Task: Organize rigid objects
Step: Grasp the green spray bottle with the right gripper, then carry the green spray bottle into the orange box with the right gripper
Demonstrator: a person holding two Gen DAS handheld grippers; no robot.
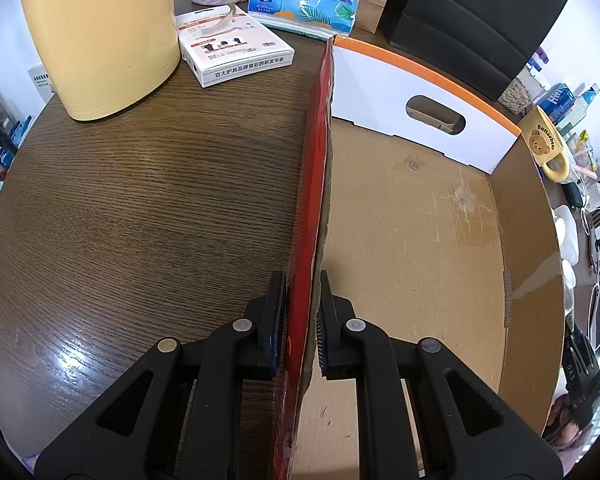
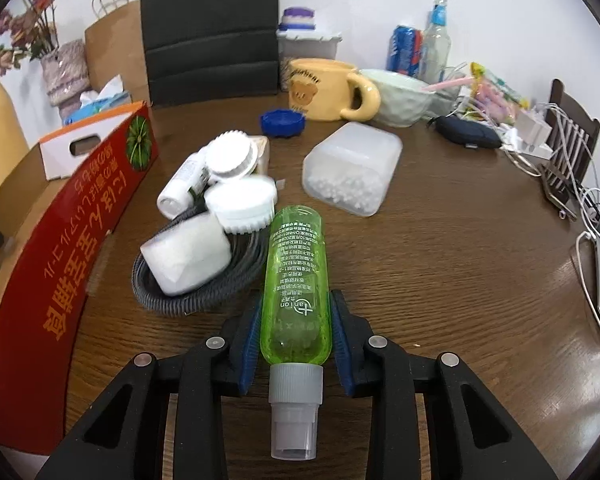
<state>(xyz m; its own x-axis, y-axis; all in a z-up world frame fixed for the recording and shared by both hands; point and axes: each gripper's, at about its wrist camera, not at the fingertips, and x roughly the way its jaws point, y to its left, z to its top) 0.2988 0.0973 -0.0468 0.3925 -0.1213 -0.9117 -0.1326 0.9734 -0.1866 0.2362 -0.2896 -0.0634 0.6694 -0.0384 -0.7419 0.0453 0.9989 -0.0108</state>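
left wrist view: the left gripper point(image 1: 300, 320) is clamped on the red side wall of the cardboard box point(image 1: 400, 220), which sits on the bench point(image 1: 140, 200) with nothing inside it. right wrist view: the right gripper point(image 2: 294, 332) is narrowed around a green bottle point(image 2: 294, 280), blue pads against its sides, cap toward the camera. beside it lie a coiled cable point(image 2: 188, 300), white jars point(image 2: 240, 200) and a clear tub point(image 2: 352, 168).
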